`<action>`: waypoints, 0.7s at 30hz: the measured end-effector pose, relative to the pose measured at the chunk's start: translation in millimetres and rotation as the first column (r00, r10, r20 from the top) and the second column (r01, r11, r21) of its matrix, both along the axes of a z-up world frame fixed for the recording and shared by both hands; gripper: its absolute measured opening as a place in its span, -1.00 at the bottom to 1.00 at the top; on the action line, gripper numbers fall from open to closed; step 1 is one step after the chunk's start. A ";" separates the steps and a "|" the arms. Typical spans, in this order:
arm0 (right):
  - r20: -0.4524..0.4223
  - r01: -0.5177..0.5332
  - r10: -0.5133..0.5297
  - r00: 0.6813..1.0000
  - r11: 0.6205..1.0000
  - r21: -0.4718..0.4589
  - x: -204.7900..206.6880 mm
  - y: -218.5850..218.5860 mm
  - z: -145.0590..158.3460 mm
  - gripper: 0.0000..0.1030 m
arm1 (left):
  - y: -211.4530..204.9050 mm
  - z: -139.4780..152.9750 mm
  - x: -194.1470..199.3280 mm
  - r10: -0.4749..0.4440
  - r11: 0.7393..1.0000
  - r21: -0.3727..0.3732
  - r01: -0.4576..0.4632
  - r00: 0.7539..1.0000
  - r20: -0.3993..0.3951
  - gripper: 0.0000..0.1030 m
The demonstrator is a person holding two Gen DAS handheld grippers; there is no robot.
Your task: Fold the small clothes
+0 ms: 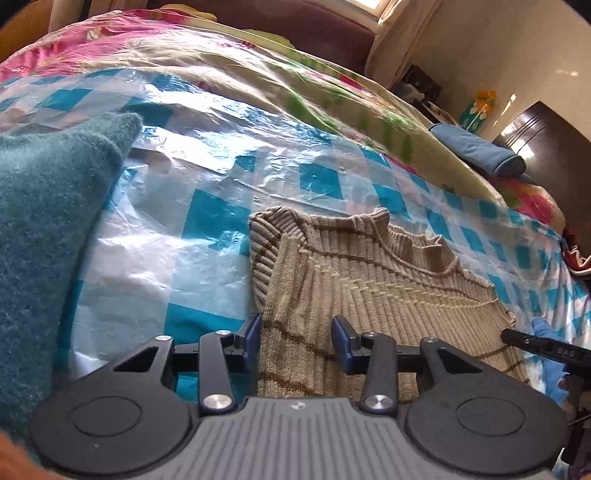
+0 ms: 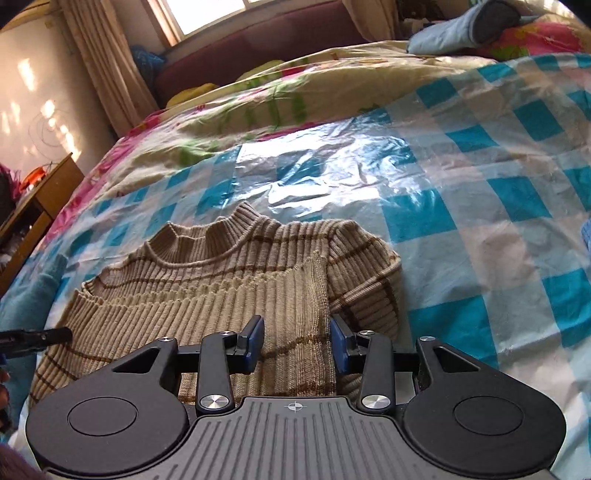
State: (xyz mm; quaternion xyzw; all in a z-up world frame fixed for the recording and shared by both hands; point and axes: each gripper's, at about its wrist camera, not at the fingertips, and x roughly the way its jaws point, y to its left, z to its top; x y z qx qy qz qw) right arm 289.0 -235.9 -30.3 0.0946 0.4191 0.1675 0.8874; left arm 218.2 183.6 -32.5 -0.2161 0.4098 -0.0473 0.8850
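Note:
A beige ribbed sweater (image 1: 369, 280) with brown stripes lies flat on the blue-checked plastic sheet (image 1: 192, 221), collar away from me. Its lower part is folded up over the chest. My left gripper (image 1: 297, 332) stands open over the sweater's left near edge, and the cloth lies flat between the fingers without being pinched. In the right wrist view the same sweater (image 2: 229, 288) has a sleeve folded in on the right. My right gripper (image 2: 297, 341) is open over the folded panel's right edge. A black finger of the other gripper (image 2: 55, 334) shows at the far left.
A teal fleece cloth (image 1: 44, 221) lies bunched left of the sweater. Beyond the plastic sheet (image 2: 461, 206) a floral quilt (image 2: 258, 103) covers the bed, with a blue roll (image 2: 461, 26) on it. A wooden desk (image 2: 48, 192) stands off the bed's left side.

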 end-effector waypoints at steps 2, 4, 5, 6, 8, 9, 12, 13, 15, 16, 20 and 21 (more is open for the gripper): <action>-0.012 -0.002 0.002 1.000 0.999 -0.033 5.9 4.7 -2.1 -0.36 | -1.5 1.5 2.0 -0.006 1.000 0.007 0.006 1.000 -0.002 -0.36; -0.018 0.008 -0.009 1.000 0.999 -0.043 10.8 5.9 -4.4 -0.66 | -3.7 2.1 2.9 -0.005 0.999 0.034 0.005 1.000 -0.010 -0.55; -0.017 0.015 -0.016 1.000 0.999 -0.051 11.6 6.7 -3.7 -0.87 | -4.4 2.5 2.5 -0.012 0.999 0.041 0.012 1.000 -0.007 -0.63; -0.019 0.023 -0.024 1.000 0.999 -0.049 12.0 6.4 -2.9 -0.87 | -4.6 3.2 1.4 -0.018 0.999 0.044 0.018 1.000 0.001 -0.66; -0.004 0.038 -0.038 0.999 0.999 -0.023 9.2 3.7 3.1 -0.89 | -3.2 6.4 -1.1 -0.020 0.999 0.038 0.020 1.000 0.015 -0.72; 0.020 0.042 -0.042 0.999 0.999 -0.011 6.1 1.9 9.2 -0.89 | -1.1 8.7 -2.6 -0.014 1.000 0.028 0.013 1.000 0.025 -0.73; 0.081 0.056 -0.059 0.995 0.998 0.038 -0.9 -6.0 30.6 -0.90 | 6.8 17.3 -7.1 0.012 1.000 0.002 -0.012 0.998 0.061 -0.76; 0.102 0.069 -0.074 0.992 0.996 0.052 -0.7 -9.6 39.1 -0.91 | 9.5 20.0 -8.1 0.022 1.000 -0.009 -0.022 0.997 0.072 -0.78; 0.136 0.094 -0.104 0.985 0.992 0.079 1.6 -16.5 51.0 -0.91 | 14.6 25.8 -9.6 0.048 0.999 -0.014 -0.047 0.994 0.096 -0.78; 0.150 0.112 -0.126 0.981 0.989 0.094 5.2 -21.5 55.8 -0.91 | 17.2 26.7 -9.0 0.057 0.998 -0.019 -0.056 0.993 0.101 -0.78; 0.100 0.183 -0.193 0.976 0.979 0.094 22.3 -31.1 38.3 -0.91 | 20.6 11.0 -1.9 0.094 0.996 -0.019 -0.093 0.993 0.065 -0.78; 0.076 0.197 -0.202 0.976 0.978 0.062 26.0 -29.9 26.0 -0.91 | 20.2 4.0 -0.7 0.098 0.995 -0.018 -0.097 0.994 0.048 -0.78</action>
